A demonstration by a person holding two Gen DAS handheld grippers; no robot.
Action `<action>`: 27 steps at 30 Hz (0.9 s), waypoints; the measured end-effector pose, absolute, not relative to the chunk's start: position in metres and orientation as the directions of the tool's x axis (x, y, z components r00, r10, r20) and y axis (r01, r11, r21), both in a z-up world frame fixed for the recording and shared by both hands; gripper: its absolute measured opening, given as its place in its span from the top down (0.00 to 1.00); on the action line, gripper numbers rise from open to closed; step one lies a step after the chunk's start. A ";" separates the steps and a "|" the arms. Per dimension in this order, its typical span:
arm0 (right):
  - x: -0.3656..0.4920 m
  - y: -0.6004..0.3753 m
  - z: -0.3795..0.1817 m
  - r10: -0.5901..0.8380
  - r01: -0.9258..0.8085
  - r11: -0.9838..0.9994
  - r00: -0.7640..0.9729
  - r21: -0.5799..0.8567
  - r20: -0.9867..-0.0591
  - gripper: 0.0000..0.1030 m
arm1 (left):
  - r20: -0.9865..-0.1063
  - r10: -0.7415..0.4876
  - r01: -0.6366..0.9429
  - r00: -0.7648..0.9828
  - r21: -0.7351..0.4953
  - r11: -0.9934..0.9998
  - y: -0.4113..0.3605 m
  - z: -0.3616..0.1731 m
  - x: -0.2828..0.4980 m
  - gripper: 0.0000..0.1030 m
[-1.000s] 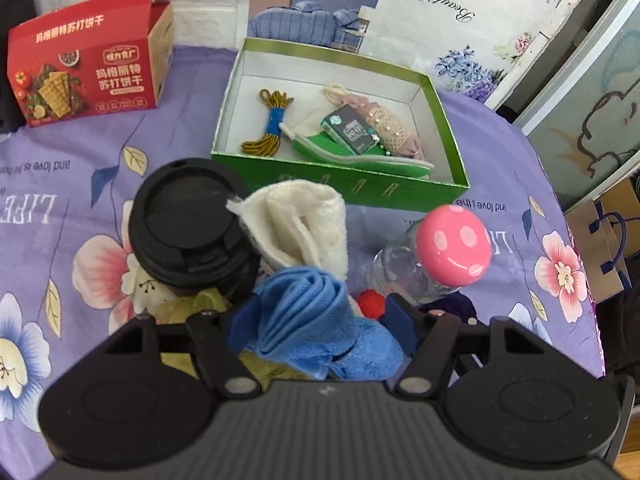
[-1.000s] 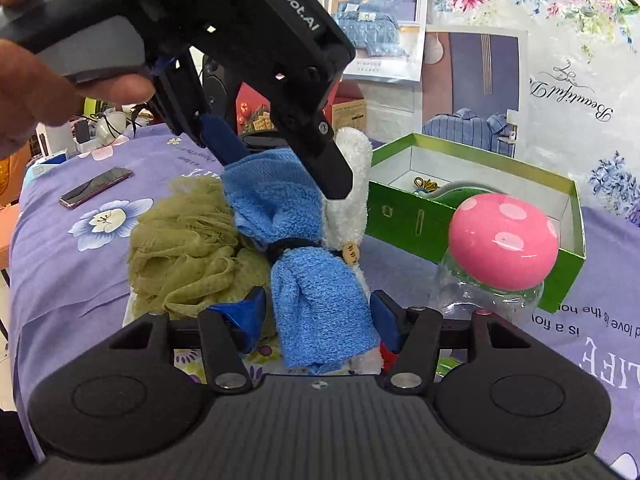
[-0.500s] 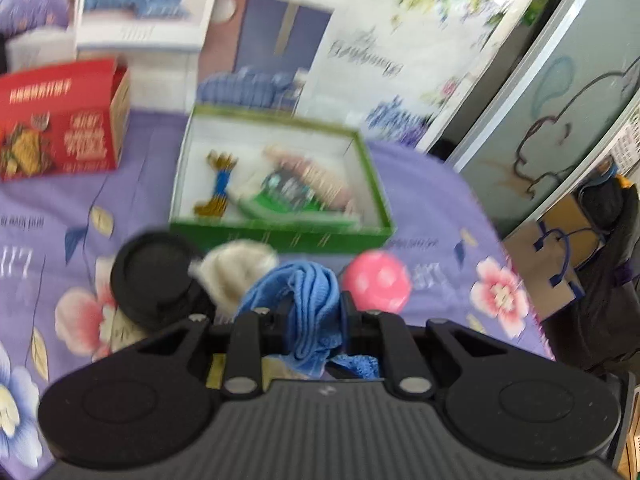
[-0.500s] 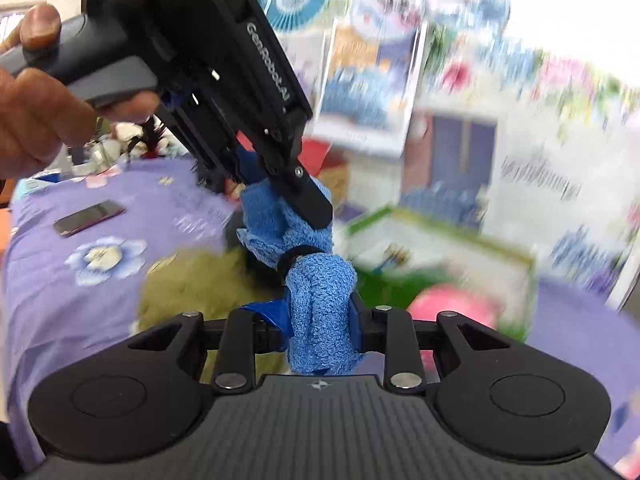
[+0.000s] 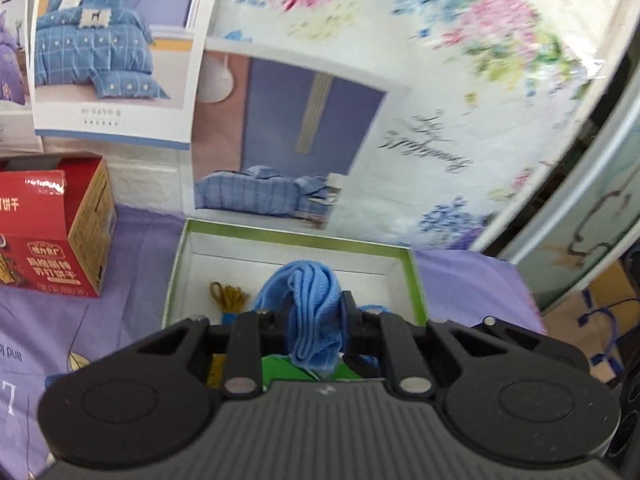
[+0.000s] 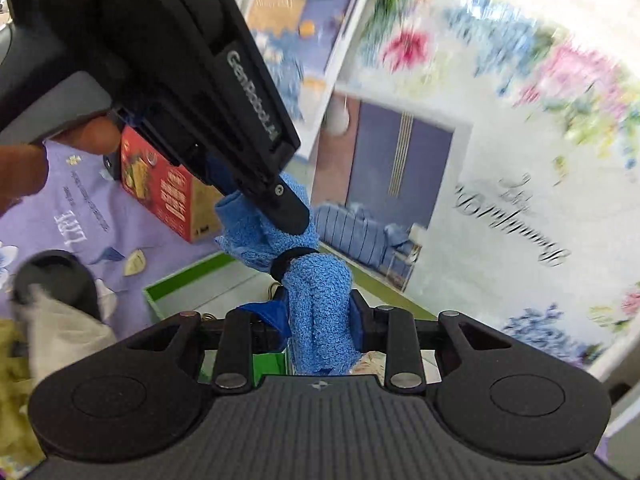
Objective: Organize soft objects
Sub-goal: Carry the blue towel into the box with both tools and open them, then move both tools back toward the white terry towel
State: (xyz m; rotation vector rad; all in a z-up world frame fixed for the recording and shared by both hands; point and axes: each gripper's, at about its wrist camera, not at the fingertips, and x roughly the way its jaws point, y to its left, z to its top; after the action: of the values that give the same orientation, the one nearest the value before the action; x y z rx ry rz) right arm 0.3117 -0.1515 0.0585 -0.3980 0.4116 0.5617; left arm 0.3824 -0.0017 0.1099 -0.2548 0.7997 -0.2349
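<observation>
Bedding shop or showroom: bedding posters (image 5: 112,52) on wall, floral purple tablecloth (image 5: 132,280).

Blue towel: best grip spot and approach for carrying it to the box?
Grip the blue towel on the thick rolls either side of its black band, as both grippers do now: left gripper from above on the upper end, right gripper on the lower. The band cinches a narrow waist, while each bulky roll fills shut jaws.
</observation>
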 end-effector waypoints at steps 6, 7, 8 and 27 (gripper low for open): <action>0.339 -0.155 0.044 0.434 -0.558 0.821 0.750 -0.123 -0.500 0.79 | -0.705 -0.180 0.013 0.686 -0.236 0.972 0.015 0.090 0.411 0.41; 0.338 -0.157 0.044 0.433 -0.547 0.829 0.760 -0.118 -0.484 0.79 | -0.703 -0.173 0.002 0.690 -0.238 0.971 0.019 0.089 0.411 0.41; 0.337 -0.160 0.046 0.434 -0.537 0.837 0.767 -0.103 -0.472 0.78 | -0.702 -0.170 -0.012 0.691 -0.246 0.969 0.022 0.089 0.411 0.41; 0.195 -0.171 0.125 0.410 -0.452 0.886 0.869 -0.107 -0.276 0.72 | -0.582 -0.222 0.092 0.783 -0.244 0.965 0.026 0.145 0.252 0.41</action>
State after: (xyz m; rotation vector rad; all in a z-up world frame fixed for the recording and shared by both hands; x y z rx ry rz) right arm 0.1952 -0.1715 0.1246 -0.1708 0.2508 0.4533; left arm 0.2524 0.0263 0.1450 -0.2077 0.6512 -0.1712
